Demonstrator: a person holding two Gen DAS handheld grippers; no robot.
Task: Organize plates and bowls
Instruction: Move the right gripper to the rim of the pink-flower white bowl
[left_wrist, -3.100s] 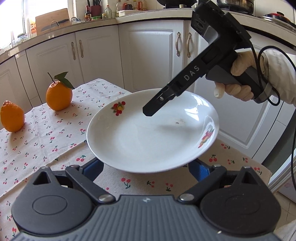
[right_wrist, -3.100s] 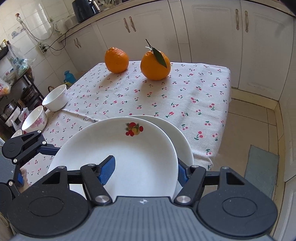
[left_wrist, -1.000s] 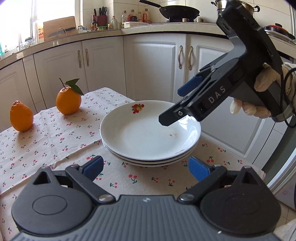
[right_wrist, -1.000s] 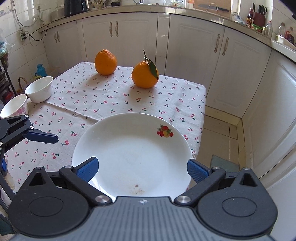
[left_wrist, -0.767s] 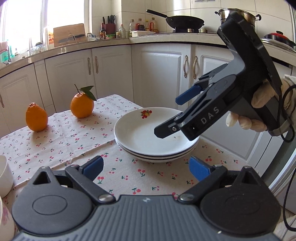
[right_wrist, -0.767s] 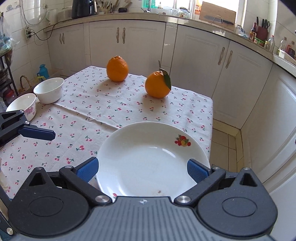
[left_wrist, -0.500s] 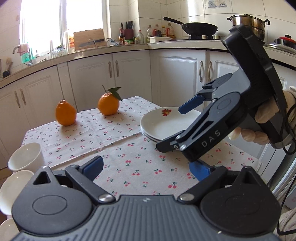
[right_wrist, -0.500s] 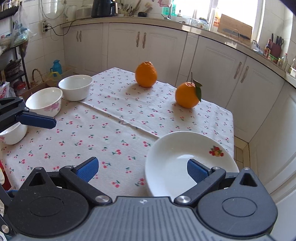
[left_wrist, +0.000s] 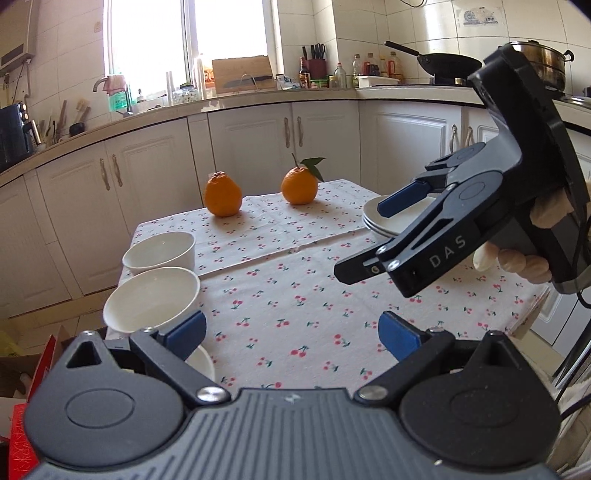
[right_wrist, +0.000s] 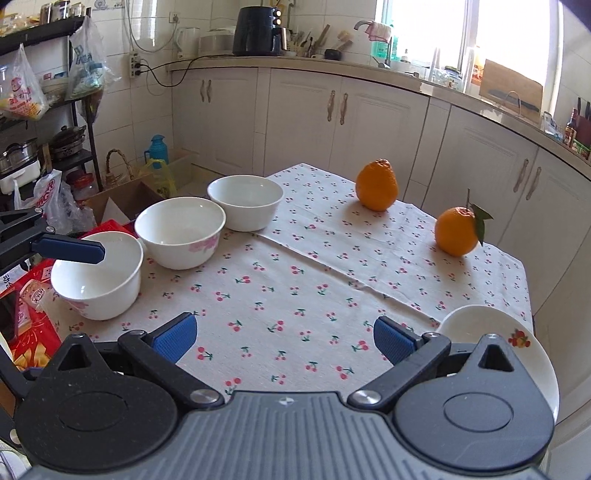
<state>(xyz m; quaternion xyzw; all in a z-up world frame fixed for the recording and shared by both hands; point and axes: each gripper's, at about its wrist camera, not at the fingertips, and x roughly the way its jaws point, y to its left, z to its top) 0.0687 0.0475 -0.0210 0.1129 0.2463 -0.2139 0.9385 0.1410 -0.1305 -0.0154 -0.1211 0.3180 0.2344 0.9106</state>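
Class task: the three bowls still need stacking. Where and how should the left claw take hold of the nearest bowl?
Probably by the rim: the nearest bowl stands upright and open, so one finger goes inside and one outside its wall, coming from above on the near side, away from the middle bowl.

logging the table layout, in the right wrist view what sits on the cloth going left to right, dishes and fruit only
nearest bowl → pink-flowered bowl → plain far bowl → bumpy orange → leafed orange → stacked plates at the right edge
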